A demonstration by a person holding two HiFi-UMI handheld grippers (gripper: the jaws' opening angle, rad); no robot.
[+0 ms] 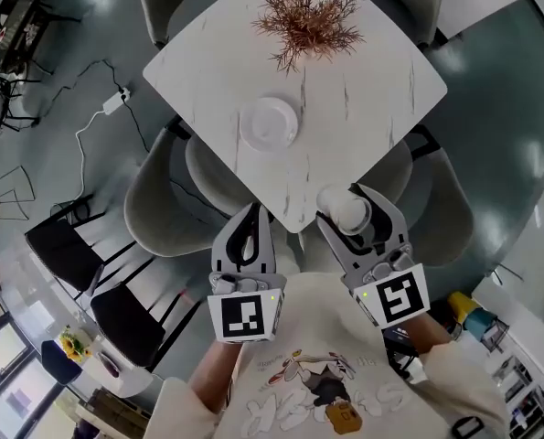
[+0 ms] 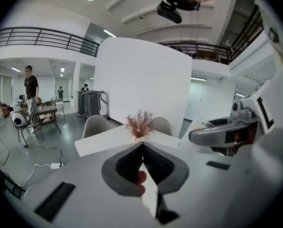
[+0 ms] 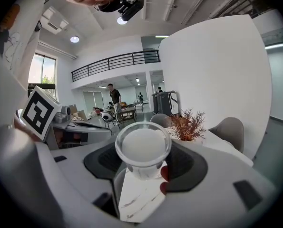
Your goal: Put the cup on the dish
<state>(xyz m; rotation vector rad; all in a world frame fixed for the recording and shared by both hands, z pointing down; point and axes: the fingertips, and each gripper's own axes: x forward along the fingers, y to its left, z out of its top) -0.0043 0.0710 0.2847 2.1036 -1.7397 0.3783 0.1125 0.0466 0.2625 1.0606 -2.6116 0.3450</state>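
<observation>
The right tongs (image 1: 345, 201) stand wide apart with the clear cup (image 3: 142, 146) between them, their pads seemingly pressing its sides, at the near corner of the white marble counter (image 1: 372, 99). The left tongs (image 2: 142, 148) are closed tip to tip and empty, just off the counter's near edge. The white dish (image 1: 270, 122) sits bare farther in and to the left, short of the dried plant (image 1: 308, 16). The grasp looks made; carrying the cup over and setting it on the dish remains.

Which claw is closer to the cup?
Right. The right claw has the cup between its jaws, at the near corner of the table. The left claw, shut and empty, is off to the cup's left.
</observation>
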